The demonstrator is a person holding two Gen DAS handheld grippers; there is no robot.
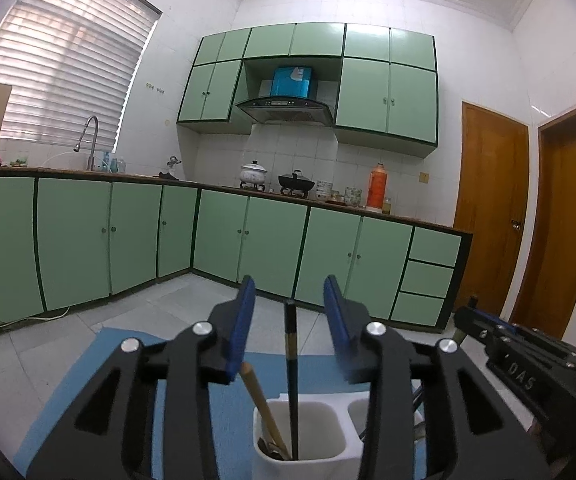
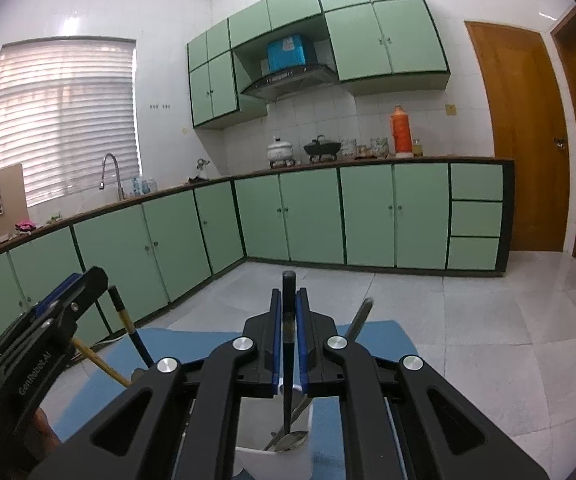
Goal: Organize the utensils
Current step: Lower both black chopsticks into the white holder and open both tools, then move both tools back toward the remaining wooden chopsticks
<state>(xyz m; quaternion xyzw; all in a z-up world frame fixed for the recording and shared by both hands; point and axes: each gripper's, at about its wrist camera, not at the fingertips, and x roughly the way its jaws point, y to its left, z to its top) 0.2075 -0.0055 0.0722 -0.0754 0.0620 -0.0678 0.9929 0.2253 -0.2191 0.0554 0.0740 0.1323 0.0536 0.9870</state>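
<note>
My left gripper (image 1: pixel 289 284) stands open over the left compartment of a white two-compartment holder (image 1: pixel 327 460). Upright between its blue pads, touching neither, is a black stick with a yellow band (image 1: pixel 290 344). A wooden utensil (image 1: pixel 262 404) leans in the same compartment. My right gripper (image 2: pixel 288 294) is shut on the black handle of a spoon (image 2: pixel 289 320), whose metal bowl (image 2: pixel 288 438) hangs low in the holder (image 2: pixel 248 456). A metal utensil (image 2: pixel 359 314) leans beside it. The left gripper (image 2: pixel 76 280) shows at the left edge of the right wrist view.
The holder sits on a blue mat (image 1: pixel 224 400) on a table. Beyond lie a pale tiled floor (image 2: pixel 467 320), green kitchen cabinets (image 1: pixel 272 248) with pots on the counter, and wooden doors (image 1: pixel 491 208) at the right. The right gripper (image 1: pixel 472 306) is close on the left one's right side.
</note>
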